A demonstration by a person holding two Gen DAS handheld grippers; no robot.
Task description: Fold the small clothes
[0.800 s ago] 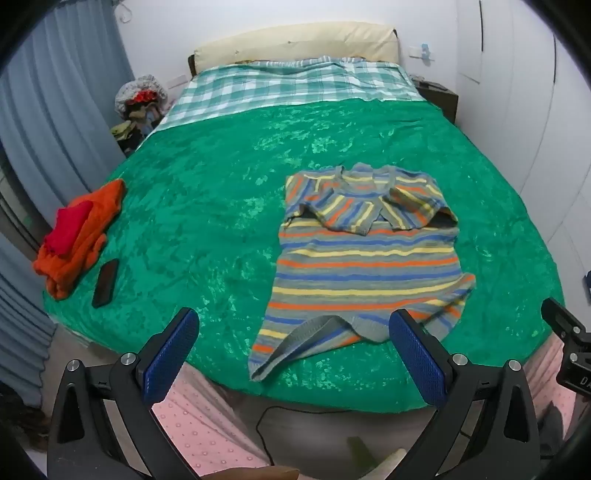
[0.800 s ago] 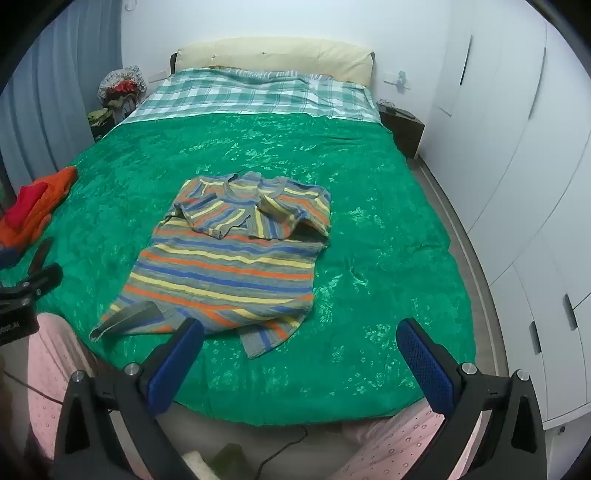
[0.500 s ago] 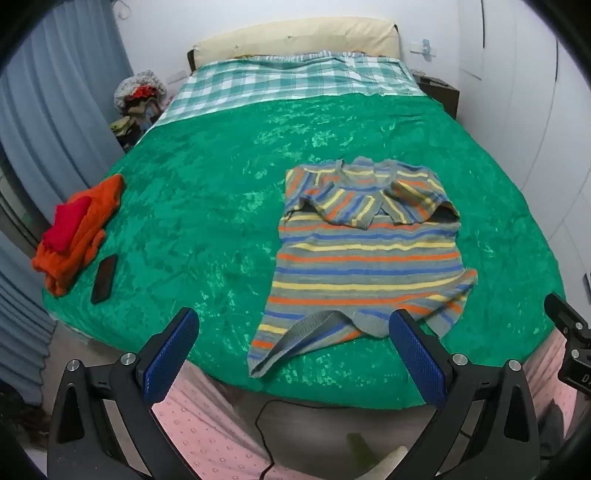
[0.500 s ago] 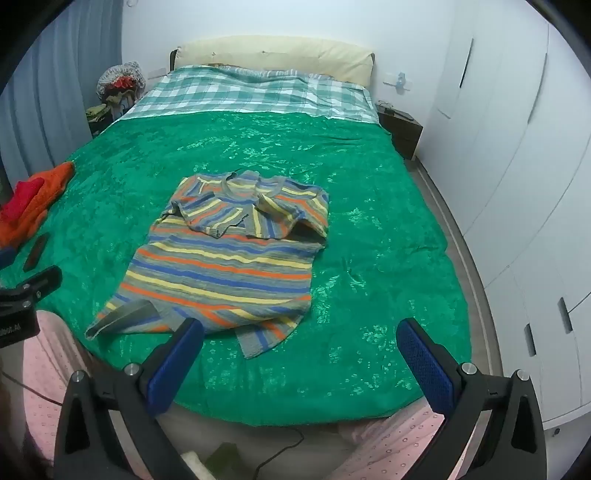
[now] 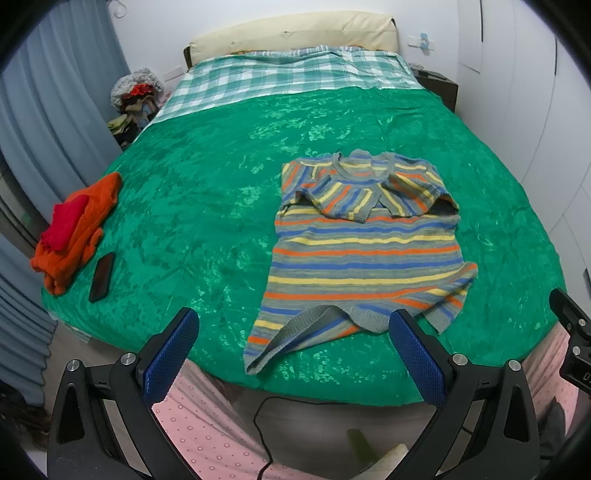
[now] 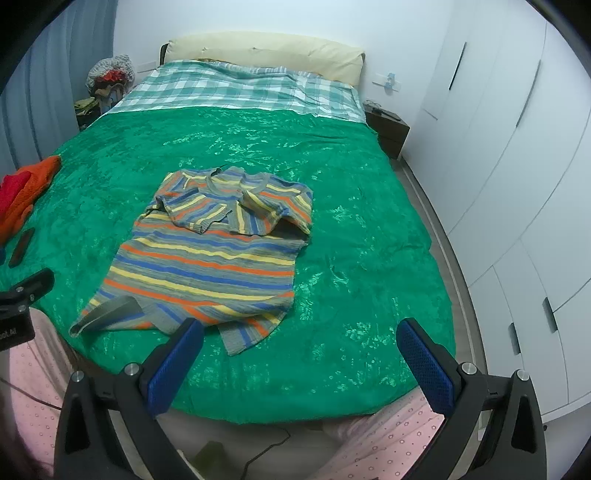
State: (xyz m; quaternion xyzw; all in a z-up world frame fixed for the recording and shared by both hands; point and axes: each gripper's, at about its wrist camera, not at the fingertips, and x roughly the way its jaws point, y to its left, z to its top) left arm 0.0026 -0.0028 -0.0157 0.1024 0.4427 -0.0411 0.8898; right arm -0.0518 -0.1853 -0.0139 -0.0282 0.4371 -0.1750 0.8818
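**Bedroom, green bedspread, one striped sweater laid out**

Green crushed-velvet bedspread (image 5: 207, 206) covers most of the bed in both views, and on it lies the striped sweater (image 5: 364, 251), knitted in grey, blue, yellow and orange bands. In the left wrist view it sits right of centre; in the right wrist view (image 6: 218, 258) it sits left of centre. It lies flat with its neckline toward the top of the frame, both sleeves folded inward across the chest so that their cuffs meet near the middle. Its hem is toward the bottom of the frame, with one corner turned up to show the grey ribbing.

At the bottom of the left wrist view, the left gripper (image 5: 293, 354) has its jaws spread wide, blue pads facing each other, with nothing between them. It hangs off the near edge of the bed, short of the hem. At the bottom of the right wrist view, the right gripper (image 6: 301, 363) is likewise released and holds nothing.

At the left edge of the left wrist view lie orange and red clothes (image 5: 74, 232) in a heap, with a dark phone (image 5: 102, 277) just beside them. A checked blanket (image 5: 291, 79) and a cream pillow (image 5: 295, 35) fill the top of the frame. White wardrobe doors (image 6: 517, 155) line the right side of the right wrist view.
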